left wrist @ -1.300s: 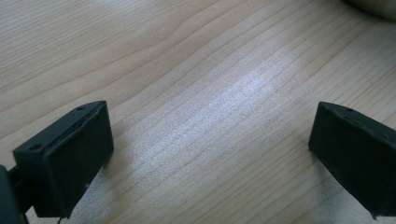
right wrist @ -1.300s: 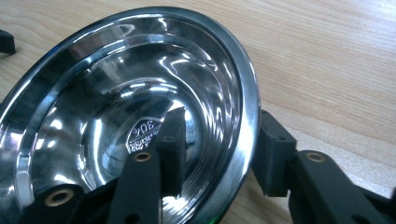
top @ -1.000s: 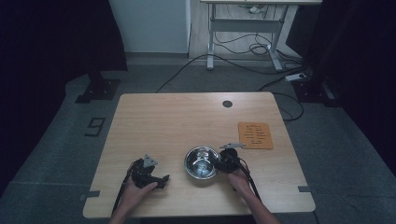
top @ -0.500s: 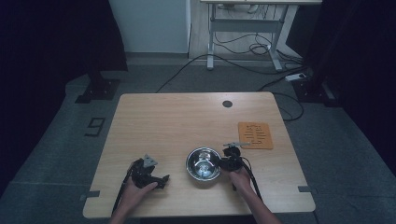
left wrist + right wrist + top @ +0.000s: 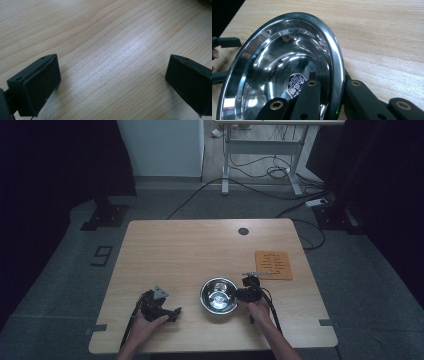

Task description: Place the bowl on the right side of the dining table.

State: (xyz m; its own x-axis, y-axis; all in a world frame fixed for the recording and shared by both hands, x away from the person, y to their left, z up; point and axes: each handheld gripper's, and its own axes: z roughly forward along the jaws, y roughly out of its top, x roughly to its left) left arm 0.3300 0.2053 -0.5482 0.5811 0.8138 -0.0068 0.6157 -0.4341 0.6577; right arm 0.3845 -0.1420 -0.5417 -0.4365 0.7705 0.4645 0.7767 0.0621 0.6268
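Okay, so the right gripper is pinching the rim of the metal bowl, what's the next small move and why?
Probably lift the bowl slightly with the right gripper. In the right gripper view its jaws stand either side of the rim, one inside and one outside, so the hold looks set. The left gripper is open over bare table and holds nothing.

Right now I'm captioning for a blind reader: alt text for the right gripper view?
A shiny steel bowl is pinched at its rim by the right gripper, one black jaw inside and one outside. Pale wooden table lies behind it.
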